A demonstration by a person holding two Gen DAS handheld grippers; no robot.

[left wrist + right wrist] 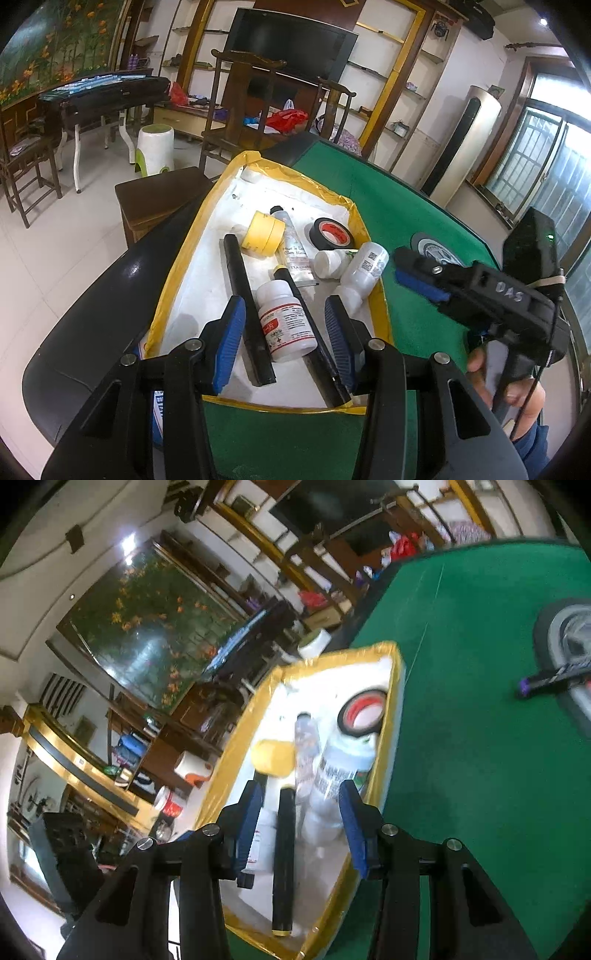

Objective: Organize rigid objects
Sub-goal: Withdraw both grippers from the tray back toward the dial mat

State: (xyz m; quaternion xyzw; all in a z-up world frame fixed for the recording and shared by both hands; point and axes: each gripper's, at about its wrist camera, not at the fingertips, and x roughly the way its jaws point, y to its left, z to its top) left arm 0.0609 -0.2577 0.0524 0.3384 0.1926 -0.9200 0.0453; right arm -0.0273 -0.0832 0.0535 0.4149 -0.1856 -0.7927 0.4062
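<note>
A shallow white tray with a yellow taped rim [184, 266] [391, 716] lies on the green table [391, 206]. In it are a yellow tape roll [262, 232], a black tape roll with a red core [330, 232] [364, 712], a clear tube [295, 254], a small white jar [328, 264], a clear bottle [364, 269] [343, 764], a white pill bottle with a red label [286, 325] and two black sticks [247, 306] [284, 849]. My left gripper [284, 343] hovers open over the pill bottle. My right gripper [301, 819] [413, 273] is open over the tray's right side, holding nothing.
A grey wheel with a black tyre [436, 251] [569, 638] and a purple-tipped bar [546, 681] lie on the green felt right of the tray. The table has a black rim [92, 314]. A dark wooden stool [162, 199] stands beyond the table's left edge. A hand [517, 387] holds the right gripper.
</note>
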